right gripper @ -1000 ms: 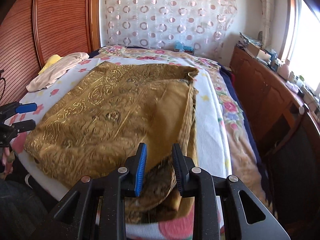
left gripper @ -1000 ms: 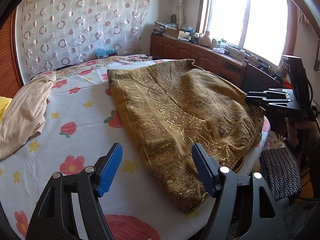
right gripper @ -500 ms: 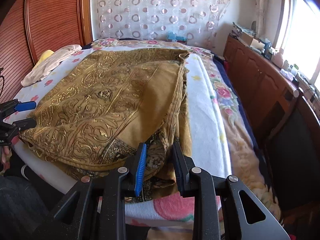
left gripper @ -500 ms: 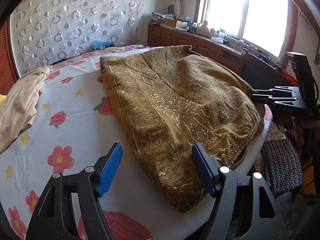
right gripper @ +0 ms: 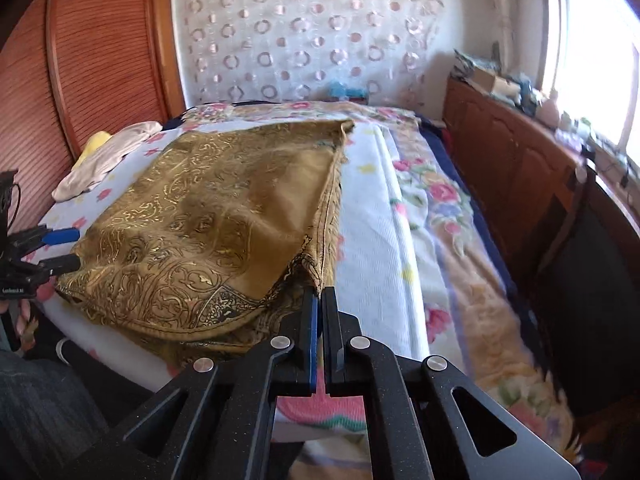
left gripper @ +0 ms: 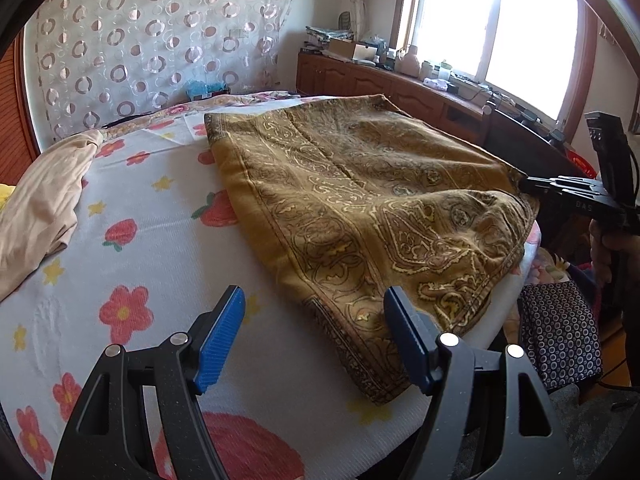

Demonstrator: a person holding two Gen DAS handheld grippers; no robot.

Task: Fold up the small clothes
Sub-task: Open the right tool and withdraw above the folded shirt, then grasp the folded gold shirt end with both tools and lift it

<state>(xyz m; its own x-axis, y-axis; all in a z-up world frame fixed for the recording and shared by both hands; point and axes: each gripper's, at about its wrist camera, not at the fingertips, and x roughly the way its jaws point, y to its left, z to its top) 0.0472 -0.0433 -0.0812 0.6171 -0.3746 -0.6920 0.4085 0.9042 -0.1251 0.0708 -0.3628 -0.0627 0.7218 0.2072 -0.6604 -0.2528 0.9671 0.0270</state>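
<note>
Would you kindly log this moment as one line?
right gripper: just closed, shut on gold cloth corner | left gripper: open, over its near edge | bed: cloth lies flat

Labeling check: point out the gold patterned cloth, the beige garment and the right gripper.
gold patterned cloth (left gripper: 360, 208), left wrist view, middle of top layer
beige garment (left gripper: 44, 200), left wrist view, its middle
right gripper (right gripper: 319, 298), right wrist view, between fingertips

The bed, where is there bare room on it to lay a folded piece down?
Bare sheet lies between the beige garment and the gold patterned cloth, ahead of the open left gripper. A second strip runs between the cloth's right edge and the floral blanket. The near edge is crowded: the right gripper has just closed on the cloth's corner.
</note>
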